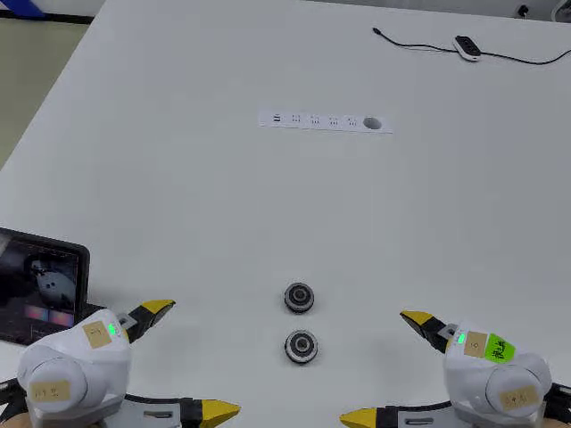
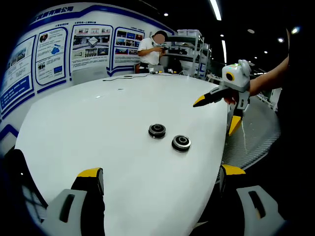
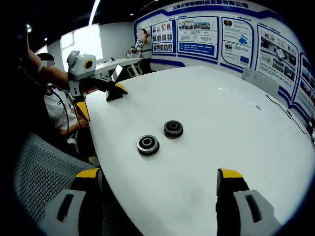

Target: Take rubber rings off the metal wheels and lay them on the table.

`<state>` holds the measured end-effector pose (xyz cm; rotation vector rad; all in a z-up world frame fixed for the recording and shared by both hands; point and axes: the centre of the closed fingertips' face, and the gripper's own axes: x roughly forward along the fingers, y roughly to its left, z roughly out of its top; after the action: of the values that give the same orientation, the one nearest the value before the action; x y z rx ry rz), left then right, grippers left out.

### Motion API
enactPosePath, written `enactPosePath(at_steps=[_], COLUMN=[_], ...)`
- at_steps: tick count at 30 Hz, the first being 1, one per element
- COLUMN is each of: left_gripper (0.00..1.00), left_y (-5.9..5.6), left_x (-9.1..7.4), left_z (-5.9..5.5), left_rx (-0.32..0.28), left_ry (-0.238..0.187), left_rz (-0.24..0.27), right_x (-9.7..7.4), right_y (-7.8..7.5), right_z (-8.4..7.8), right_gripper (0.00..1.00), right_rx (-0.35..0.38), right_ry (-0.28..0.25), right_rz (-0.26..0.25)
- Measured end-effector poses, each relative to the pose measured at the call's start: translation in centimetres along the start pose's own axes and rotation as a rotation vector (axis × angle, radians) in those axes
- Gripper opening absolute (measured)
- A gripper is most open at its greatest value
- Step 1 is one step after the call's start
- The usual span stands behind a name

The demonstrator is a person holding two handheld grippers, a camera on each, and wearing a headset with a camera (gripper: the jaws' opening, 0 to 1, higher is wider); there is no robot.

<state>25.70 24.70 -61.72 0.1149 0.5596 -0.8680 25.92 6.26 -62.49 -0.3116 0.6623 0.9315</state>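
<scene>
Two metal wheels, a far wheel (image 1: 299, 298) and a near wheel (image 1: 302, 347), sit close together by the front edge of the table (image 1: 268, 205). The left gripper (image 1: 189, 358) and the right gripper (image 1: 385, 366) are on either side, jaws spread wide, holding nothing.

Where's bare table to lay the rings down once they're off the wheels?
Widest free patch: between the power strip and the far wheel. Also bare right of both wheels, toward the table edge. Tighter at the near wheel, flanked by the open left gripper and right gripper; a tablet takes the left edge.
</scene>
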Motion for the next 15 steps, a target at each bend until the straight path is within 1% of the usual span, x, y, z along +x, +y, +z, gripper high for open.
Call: enactPosePath(at_steps=[6, 9, 15], left_gripper=[1.00, 0.95, 0.91], left_y=[-0.12, -0.33, -0.64], left_x=[0.17, 0.31, 0.73], left_z=[-0.08, -0.13, 0.07], left_rx=[0.004, 0.009, 0.018], left_ry=[0.006, 0.012, 0.015], left_rz=[-0.003, -0.011, -0.023], right_x=[0.19, 0.32, 0.61], right_y=[0.30, 0.40, 0.60], right_z=[-0.03, 0.03, 0.29], right_gripper=[0.97, 0.95, 0.94], right_rx=[0.009, 0.015, 0.035], right_ry=[-0.002, -0.004, -0.013], right_rz=[0.009, 0.013, 0.024])
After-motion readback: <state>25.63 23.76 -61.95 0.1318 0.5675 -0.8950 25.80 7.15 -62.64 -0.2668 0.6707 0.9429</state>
